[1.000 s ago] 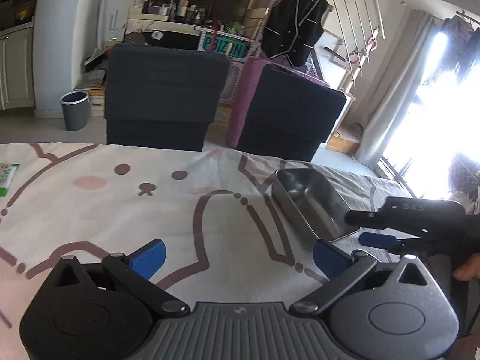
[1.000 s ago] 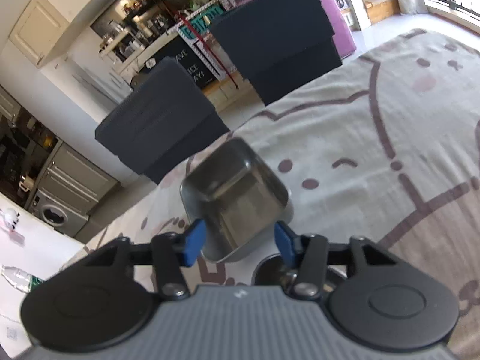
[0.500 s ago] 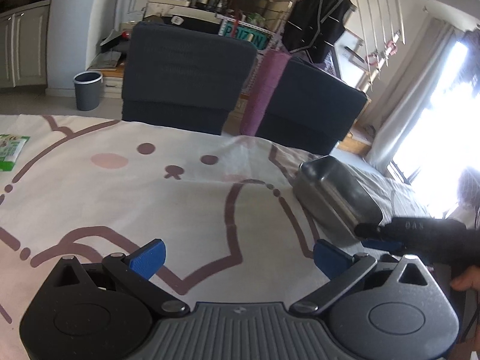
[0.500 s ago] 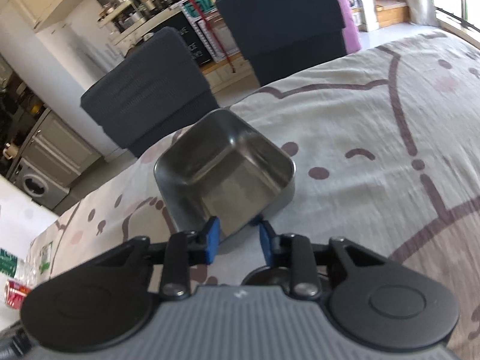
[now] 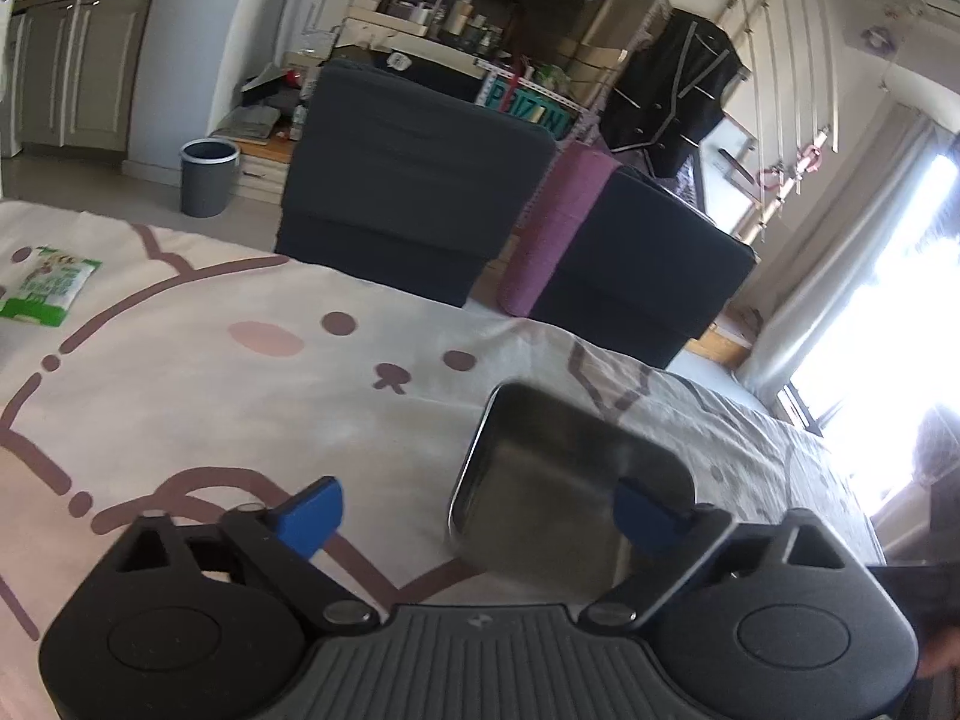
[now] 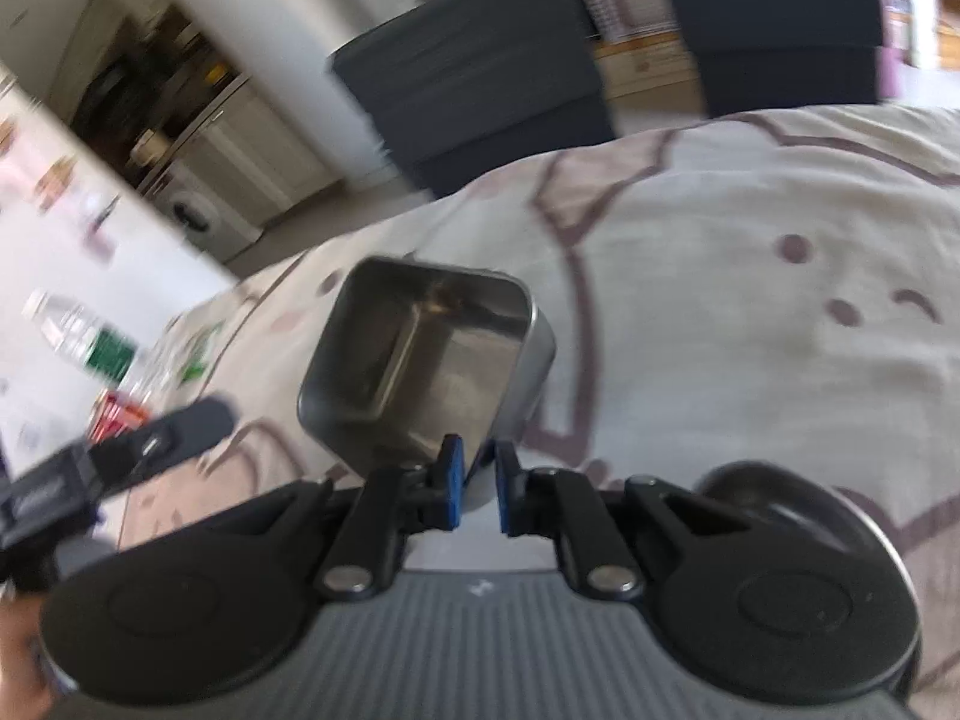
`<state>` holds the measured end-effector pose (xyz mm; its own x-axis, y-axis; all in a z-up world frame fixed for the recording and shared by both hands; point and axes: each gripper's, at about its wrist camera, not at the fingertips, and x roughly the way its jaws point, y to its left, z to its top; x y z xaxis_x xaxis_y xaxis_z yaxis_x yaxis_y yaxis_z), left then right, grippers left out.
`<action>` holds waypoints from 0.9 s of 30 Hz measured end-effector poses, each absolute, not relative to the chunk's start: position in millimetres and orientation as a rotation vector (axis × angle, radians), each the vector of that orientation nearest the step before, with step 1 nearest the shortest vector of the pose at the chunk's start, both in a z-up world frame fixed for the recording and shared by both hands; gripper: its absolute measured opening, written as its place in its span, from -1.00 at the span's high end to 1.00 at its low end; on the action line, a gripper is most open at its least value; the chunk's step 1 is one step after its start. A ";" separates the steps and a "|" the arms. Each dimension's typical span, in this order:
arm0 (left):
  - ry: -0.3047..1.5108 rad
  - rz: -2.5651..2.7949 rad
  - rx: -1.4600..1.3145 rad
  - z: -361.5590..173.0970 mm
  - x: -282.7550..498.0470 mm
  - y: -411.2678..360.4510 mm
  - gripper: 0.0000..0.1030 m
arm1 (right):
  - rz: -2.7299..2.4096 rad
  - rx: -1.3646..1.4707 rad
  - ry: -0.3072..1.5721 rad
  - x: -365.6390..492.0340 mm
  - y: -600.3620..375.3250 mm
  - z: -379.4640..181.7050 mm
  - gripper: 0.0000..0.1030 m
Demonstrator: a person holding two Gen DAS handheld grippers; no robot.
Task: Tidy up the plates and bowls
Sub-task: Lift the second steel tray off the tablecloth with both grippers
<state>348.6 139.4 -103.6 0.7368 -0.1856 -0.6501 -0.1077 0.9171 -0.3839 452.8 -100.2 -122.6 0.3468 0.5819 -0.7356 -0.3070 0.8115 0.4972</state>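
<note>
A square steel bowl is lifted off the cartoon tablecloth and tilted. My right gripper is shut on its near rim. In the left wrist view the same bowl hangs between the fingers of my left gripper, which is open and holds nothing. A dark round bowl sits on the table just right of my right gripper, partly hidden behind it. The left gripper's finger shows at the left of the right wrist view.
Two dark chairs stand at the table's far edge, with a purple cushion between them. A green packet lies at the far left. A water bottle and a red item lie at the left.
My right gripper closed on the steel bowl's rim, lifted it and carried it left, tilting it. The bowl now hangs in front of my open left gripper.
</note>
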 end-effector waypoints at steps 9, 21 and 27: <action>0.816 -0.047 -0.453 -118.2 352.5 148.9 -0.08 | 0.559 0.240 1.027 451.8 -98.5 -114.8 0.88; 0.814 -0.079 -0.495 -126.4 367.1 138.9 0.47 | 0.499 0.265 0.949 449.0 -100.0 -121.7 0.79; 0.827 -0.061 -0.469 -126.8 368.5 135.9 0.82 | 0.482 0.284 0.903 447.6 -98.6 -124.8 0.78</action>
<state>368.5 135.9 -126.8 0.6816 -0.2320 -0.6939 -0.1272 0.8964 -0.4247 447.6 -98.6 -124.8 0.5238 0.5133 -0.6798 -0.2800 0.8575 0.4317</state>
